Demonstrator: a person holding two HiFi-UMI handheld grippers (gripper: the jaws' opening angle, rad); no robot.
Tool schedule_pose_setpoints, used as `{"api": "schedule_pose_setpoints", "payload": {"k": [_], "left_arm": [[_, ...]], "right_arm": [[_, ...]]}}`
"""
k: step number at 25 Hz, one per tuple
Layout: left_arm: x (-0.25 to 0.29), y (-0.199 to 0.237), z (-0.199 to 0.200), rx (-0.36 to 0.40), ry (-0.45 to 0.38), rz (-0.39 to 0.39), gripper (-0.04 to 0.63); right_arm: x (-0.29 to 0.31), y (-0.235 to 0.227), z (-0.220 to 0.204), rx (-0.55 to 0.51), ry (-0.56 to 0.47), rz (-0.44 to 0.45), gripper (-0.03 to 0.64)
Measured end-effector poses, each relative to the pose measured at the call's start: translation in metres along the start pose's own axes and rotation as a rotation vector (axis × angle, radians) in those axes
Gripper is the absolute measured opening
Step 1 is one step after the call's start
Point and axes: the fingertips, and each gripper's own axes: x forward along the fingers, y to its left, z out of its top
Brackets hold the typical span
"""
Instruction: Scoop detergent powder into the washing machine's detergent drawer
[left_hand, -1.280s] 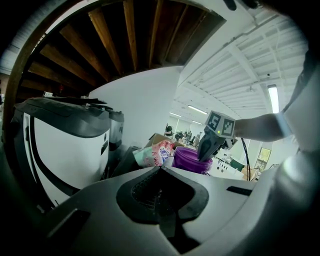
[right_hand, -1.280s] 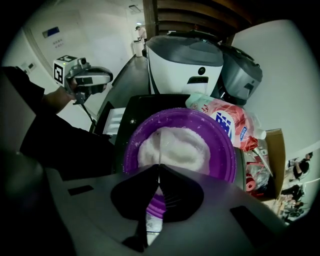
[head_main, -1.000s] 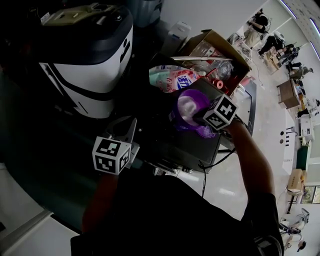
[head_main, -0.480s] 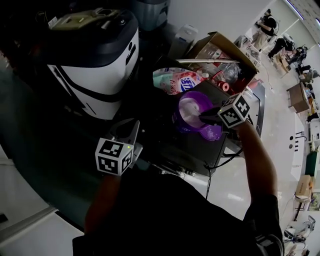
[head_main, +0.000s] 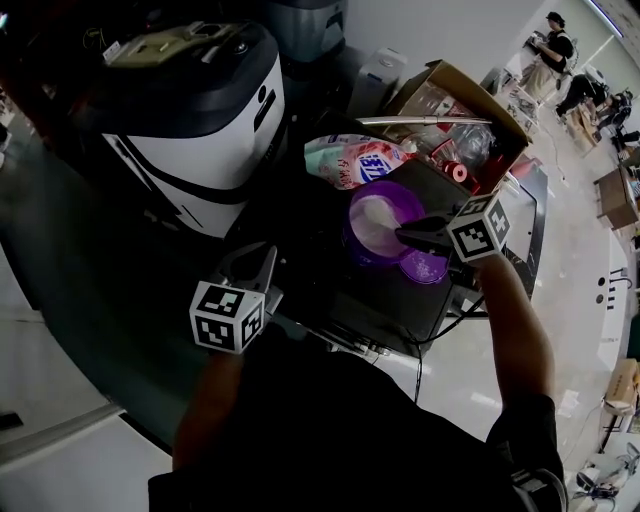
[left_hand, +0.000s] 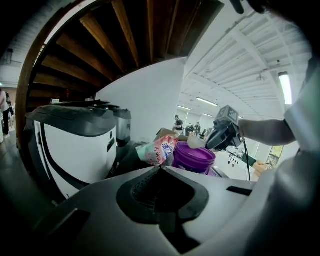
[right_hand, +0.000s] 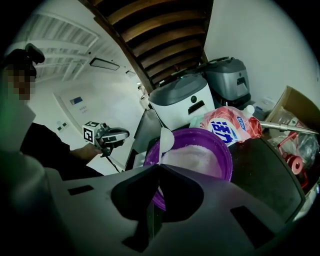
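A purple tub (head_main: 378, 226) full of white powder stands open on a dark top. My right gripper (head_main: 412, 237) reaches over its right rim, shut on the handle of a white scoop (right_hand: 166, 139). The scoop's bowl stands up above the tub's (right_hand: 207, 159) near rim and the powder. From the left gripper view the scoop (left_hand: 196, 142) shows just above the tub (left_hand: 194, 157). My left gripper (head_main: 251, 268) hangs left of the tub, low by the white machine (head_main: 195, 125), shut with nothing in it (left_hand: 161, 167). No detergent drawer shows.
A pink and white detergent bag (head_main: 350, 160) lies behind the tub. An open cardboard box (head_main: 455, 100) of clutter sits at the back right. The tub's purple lid (head_main: 427, 266) lies beside it. A grey appliance (right_hand: 231, 80) stands behind the white machine. People work far off.
My right gripper has drawn back to the right, from over the tub's middle to its right rim. The left gripper has stayed where it was.
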Motion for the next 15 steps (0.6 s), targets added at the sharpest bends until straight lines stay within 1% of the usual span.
{"api": "schedule_pose_setpoints", "payload": {"k": [3,5,9,12,15], "left_arm": [[0.002,-0.006,-0.002,-0.001,0.013,0.022,0.009],[0.003,-0.01,-0.003,-0.001,0.021,0.036,0.008],[0.004,-0.018,-0.008,0.0,0.036,0.06,0.008],[0.005,-0.022,-0.009,-0.004,0.042,0.074,0.009],[0.009,-0.026,-0.005,-0.005,0.037,0.081,0.008]], "right_arm": [[-0.003,-0.003,-0.002,0.0,-0.042,0.019,0.018],[-0.005,-0.008,-0.007,-0.024,-0.036,0.006,0.018],[-0.011,-0.028,-0.023,-0.122,0.051,-0.081,0.018],[-0.016,-0.041,-0.027,-0.205,0.127,-0.139,0.018],[-0.018,-0.046,-0.025,-0.265,0.183,-0.164,0.018]]}}
